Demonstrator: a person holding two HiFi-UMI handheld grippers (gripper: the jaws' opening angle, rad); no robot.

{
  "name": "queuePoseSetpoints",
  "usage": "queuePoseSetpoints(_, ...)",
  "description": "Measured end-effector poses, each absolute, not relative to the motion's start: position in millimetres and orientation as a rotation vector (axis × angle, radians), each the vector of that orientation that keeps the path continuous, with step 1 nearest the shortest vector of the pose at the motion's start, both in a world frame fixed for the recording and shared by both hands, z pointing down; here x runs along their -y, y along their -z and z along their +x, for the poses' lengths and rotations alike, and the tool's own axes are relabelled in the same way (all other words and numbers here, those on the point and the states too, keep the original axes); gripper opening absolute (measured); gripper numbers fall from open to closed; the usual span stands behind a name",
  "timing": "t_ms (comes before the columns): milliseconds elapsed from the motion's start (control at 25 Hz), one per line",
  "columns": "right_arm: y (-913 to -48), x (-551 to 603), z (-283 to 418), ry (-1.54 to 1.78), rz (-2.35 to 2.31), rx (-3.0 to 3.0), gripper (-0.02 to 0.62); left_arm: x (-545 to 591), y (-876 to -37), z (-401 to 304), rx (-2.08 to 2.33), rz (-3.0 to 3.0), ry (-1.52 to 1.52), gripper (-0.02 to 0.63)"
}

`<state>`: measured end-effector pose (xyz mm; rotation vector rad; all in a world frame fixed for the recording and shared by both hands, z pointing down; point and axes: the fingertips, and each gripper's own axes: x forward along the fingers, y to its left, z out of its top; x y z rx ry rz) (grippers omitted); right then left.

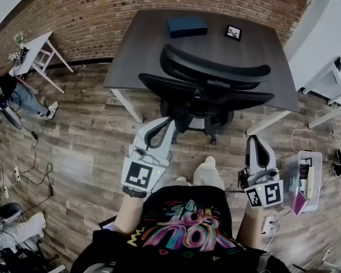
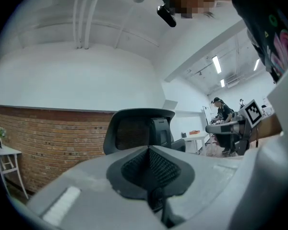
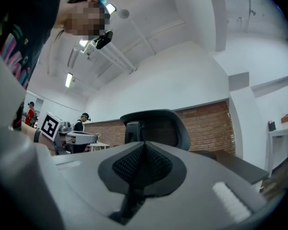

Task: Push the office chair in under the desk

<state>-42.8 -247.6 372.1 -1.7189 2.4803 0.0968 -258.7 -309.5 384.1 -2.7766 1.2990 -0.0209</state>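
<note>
Left gripper [image 1: 166,125] and right gripper [image 1: 256,142] jaws are together, empty. The chair [image 1: 210,87] stands ahead of them, the desk [image 1: 133,44] beyond.

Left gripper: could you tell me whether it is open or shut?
Shut: on the left gripper the pads meet, nothing between them.

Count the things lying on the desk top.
2: a blue box at the back, a small framed picture right of it. The chair may hide more.
</note>
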Motion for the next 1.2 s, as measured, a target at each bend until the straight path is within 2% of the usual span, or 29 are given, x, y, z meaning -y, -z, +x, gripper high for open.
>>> queuePoseSetpoints(240, -388.7, 242.9, -44.0, 0.015, -1.714, -2.483, -0.002, 307.9, -395.2, -258.3, -1.305, -2.805, 0.050, 0.002)
queuePoseSetpoints(1200, -387.2, 250.7, -60.2, -0.025, -1.709, -2.562, -0.002, 303.8, -391.7, -262.3, -1.296, -2.782, 0.027, 0.002)
